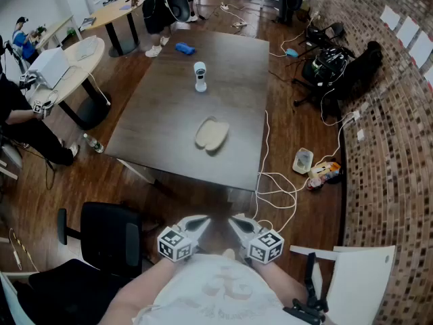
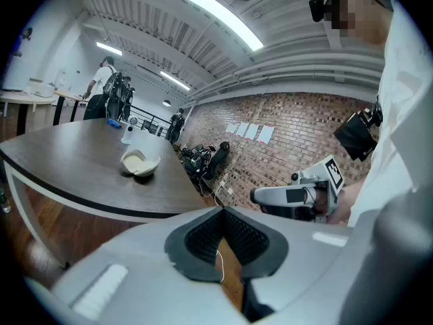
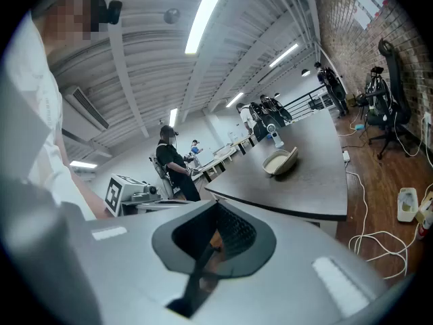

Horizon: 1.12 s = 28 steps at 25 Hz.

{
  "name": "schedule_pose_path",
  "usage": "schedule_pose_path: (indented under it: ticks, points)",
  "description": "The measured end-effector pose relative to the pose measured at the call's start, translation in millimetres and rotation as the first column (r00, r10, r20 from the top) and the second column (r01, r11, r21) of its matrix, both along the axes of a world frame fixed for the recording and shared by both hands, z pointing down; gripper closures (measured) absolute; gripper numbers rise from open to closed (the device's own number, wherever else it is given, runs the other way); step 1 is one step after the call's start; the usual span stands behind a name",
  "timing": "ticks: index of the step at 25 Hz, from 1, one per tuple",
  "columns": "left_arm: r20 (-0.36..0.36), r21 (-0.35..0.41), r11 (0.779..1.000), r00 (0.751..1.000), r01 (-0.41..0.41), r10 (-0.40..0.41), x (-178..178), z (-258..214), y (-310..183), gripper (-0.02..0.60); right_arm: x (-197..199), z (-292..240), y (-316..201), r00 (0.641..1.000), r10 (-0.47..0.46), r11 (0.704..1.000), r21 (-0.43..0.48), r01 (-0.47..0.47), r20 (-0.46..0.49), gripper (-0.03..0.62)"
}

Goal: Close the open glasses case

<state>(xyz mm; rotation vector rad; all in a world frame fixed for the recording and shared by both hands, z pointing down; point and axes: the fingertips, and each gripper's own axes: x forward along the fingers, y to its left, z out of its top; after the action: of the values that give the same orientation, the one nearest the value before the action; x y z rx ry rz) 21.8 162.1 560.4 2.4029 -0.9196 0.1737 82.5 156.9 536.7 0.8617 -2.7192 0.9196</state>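
Glasses case (image 1: 212,135) open, L tool (image 1: 201,221), R tool (image 1: 234,222) both clenched empty, shirt print (image 1: 226,287) illegible

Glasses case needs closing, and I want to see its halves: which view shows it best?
The head view: it looks down into the glasses case, both halves open. Both gripper views show it small, far off and side-on.
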Motion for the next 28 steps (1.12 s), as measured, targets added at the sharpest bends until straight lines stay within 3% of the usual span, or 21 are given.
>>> schedule_pose_path:
  ticks: [12,19,28]
  points:
    - [-0.043,0.052,0.998,0.998,-0.042,0.044,-87.9,-31.9,-65.9,0.575,-83.2,-30.2,-65.0,0.995,0.052,0.995,0.085,-0.045,-0.085,0.586]
    - [-0.047,0.079,0.994,0.996,-0.076,0.08,-119.8,-25.9,-101.3,0.575,-100.2,-23.2,-96.2,0.986,0.114,0.989,0.11,-0.101,-0.12,0.585]
    - [-0.062,0.126,0.989,0.995,-0.075,0.084,-161.7,-38.2,-137.3,0.575,-142.5,-40.0,-137.2,0.984,0.1,0.984,0.162,-0.077,-0.144,0.586]
